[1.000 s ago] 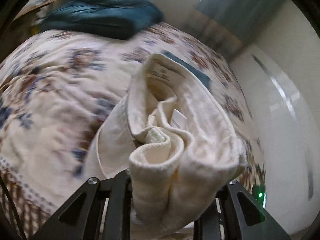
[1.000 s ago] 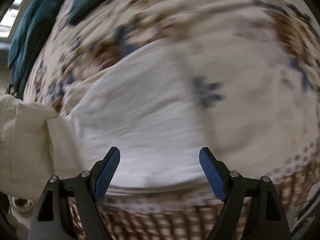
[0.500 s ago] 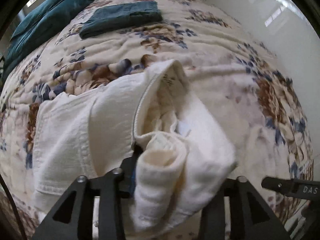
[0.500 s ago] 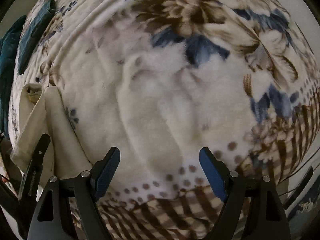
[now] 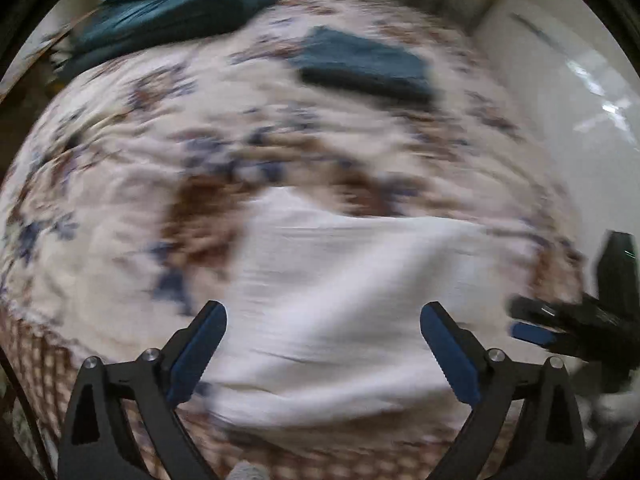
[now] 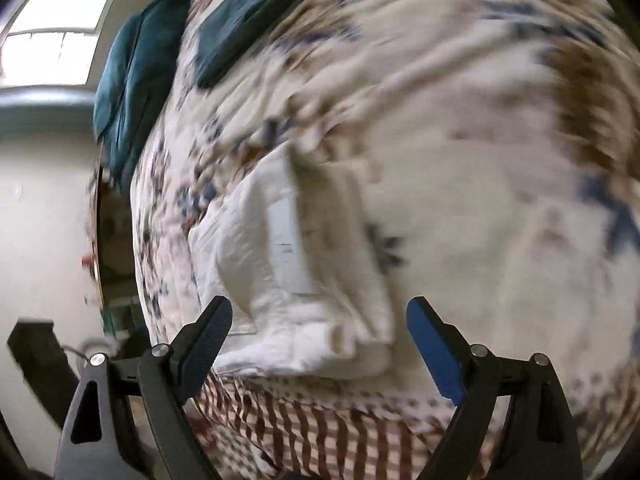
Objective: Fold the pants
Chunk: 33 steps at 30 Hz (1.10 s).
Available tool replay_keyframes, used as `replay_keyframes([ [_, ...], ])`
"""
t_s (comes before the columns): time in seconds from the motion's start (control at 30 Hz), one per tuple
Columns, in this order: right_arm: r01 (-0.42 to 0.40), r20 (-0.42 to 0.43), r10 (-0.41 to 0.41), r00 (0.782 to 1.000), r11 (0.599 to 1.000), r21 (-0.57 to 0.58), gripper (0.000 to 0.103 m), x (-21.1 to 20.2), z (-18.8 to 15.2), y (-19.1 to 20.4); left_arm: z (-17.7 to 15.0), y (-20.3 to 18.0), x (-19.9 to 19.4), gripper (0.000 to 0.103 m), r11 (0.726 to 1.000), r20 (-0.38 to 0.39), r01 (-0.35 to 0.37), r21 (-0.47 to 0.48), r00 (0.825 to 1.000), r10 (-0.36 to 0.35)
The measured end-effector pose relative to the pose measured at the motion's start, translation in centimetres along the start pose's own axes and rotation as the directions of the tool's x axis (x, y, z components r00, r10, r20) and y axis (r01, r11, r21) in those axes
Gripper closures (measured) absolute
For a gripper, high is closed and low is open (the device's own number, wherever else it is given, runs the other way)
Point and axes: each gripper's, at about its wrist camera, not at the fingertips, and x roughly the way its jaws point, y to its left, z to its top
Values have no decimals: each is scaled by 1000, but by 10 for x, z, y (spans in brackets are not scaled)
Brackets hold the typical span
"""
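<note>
Nearest the left wrist camera, the left hand-held gripper [image 5: 323,342] has its blue-padded jaws spread wide and still opening, with nothing pinched; the white pants [image 5: 340,300] lie on the bed below the gap, and the pads do not press the cloth. Low at the right edge of that view sits the dark body of the other gripper, one blue pad showing.

In the right wrist view, the right hand-held gripper [image 6: 319,338] is likewise spread and opening, gripping nothing. The pants [image 6: 296,280] show here as a folded white bundle lying on the floral blanket [image 6: 480,200], close to the bed's near edge where the blanket's print turns to brown-and-white check. A pale rectangular label shows on the upper layer of the bundle, and a thick rolled edge runs along its near side. Both views are smeared by motion, so finer creases cannot be made out.

Farther up the bed, well apart from the pants, a folded dark teal garment [image 5: 364,66] lies flat on the blanket. Beyond it, at the far end, rests a large teal pillow or bundle [image 5: 180,4]. In the right view a bright window [image 6: 52,40] stands past the bed at upper left.
</note>
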Motion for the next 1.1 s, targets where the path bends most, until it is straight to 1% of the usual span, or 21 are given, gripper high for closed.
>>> replay_keyframes([
  [0.03,-5,-34,5,999,1000,0,14,13,0,1,2,19,19,4,999,-40,-26,-34,999,24],
  [0.07,-11,-72,11,997,1000,5,26,28,3,1,3,36,38,4,997,-76,-32,-65,997,27],
  [0.1,3,-97,-1,995,1000,18,49,42,3,-1,2,46,53,4,996,-112,-42,-78,993,33],
  [0.17,75,-95,-70,993,996,52,72,45,-5,-8,-2,54,79,4,997,-173,-43,-70,984,30],
  [0.23,35,-74,-30,997,997,71,80,30,-12,-12,-8,55,96,4,997,-210,-53,-49,977,42],
  [0.27,32,-66,-28,997,998,62,88,17,-18,-11,-10,54,99,4,998,-213,-48,-43,976,37],
  [0.3,18,-60,-14,998,998,67,90,5,-26,-13,-11,54,101,4,998,-216,-42,-39,976,33],
  [0.37,17,-79,-10,997,996,84,90,-6,-36,-18,-11,51,102,4,999,-219,-30,-33,975,22],
  [0.43,91,-113,-80,990,991,95,90,-8,-46,-37,-11,48,106,0,1000,-230,-24,-16,973,20],
  [0.5,126,-160,-100,982,979,161,90,12,-51,-64,-10,46,112,0,1000,-241,-22,0,970,21],
  [0.57,153,-182,-120,976,972,179,90,24,-47,-71,-8,42,117,0,1000,-249,-22,15,968,25],
  [0.63,152,-170,-126,977,977,150,89,18,-40,-65,-6,39,115,0,999,-244,-30,38,969,38],
  [0.73,134,-145,-117,983,984,115,76,-7,-32,-53,1,34,99,0,1000,-219,-3,26,976,9],
  [0.77,148,-127,-135,983,984,96,58,-15,-29,-48,5,34,92,0,1000,-196,-2,17,981,5],
  [0.8,172,-99,-165,981,983,68,41,-28,-26,-40,10,35,84,0,1000,-162,-19,10,987,21],
  [0.83,180,-85,-175,981,982,53,38,-34,-23,-32,14,36,79,0,999,-137,-49,8,989,49],
  [0.87,171,-72,-168,983,984,38,37,-39,-18,-21,18,37,76,0,996,-112,-86,6,990,86],
  [0.93,142,-73,-144,987,989,-29,37,-36,2,16,25,42,74,0,981,-73,-193,-10,979,191],
  [1.0,125,-79,-137,987,982,-141,37,-19,24,63,27,56,76,0,970,-79,-237,-46,969,233],
  [1.03,123,-87,-142,986,974,-193,37,-5,34,85,28,60,80,0,967,-93,-245,-72,967,238],
  [1.1,113,-140,-162,977,945,-306,37,37,57,138,27,76,88,0,965,-138,-224,-133,969,206],
])
